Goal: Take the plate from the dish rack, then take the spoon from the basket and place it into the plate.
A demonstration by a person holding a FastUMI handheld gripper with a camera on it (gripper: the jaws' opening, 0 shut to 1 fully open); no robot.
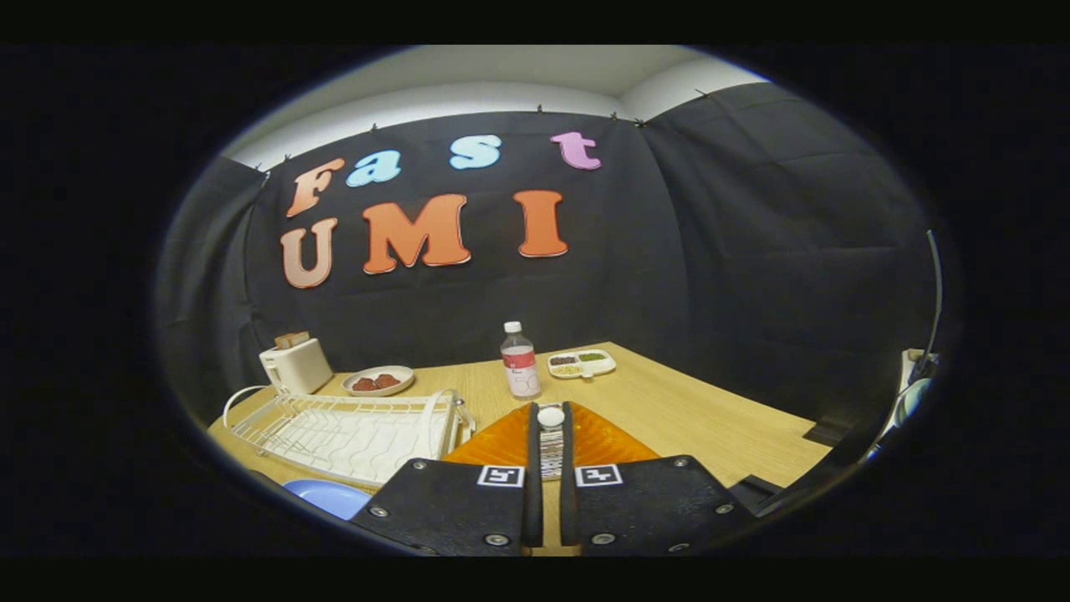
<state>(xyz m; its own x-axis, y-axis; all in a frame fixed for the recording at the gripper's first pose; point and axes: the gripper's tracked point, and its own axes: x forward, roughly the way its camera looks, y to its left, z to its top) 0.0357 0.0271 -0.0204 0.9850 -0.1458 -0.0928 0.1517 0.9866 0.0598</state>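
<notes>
Your tongs (549, 435) are clamped on the spoon (550, 443), handle pinched upright between the fingers, held over the orange plate (602, 439) just beneath for the drop. The empty dish rack (351, 431) sits to their left, near.

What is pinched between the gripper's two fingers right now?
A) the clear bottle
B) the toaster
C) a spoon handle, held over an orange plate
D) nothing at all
C: the gripper has both fingers pressed on the spoon, its handle running between them above the orange plate; the bottle stands beyond on the table, apart from the fingers.
</notes>
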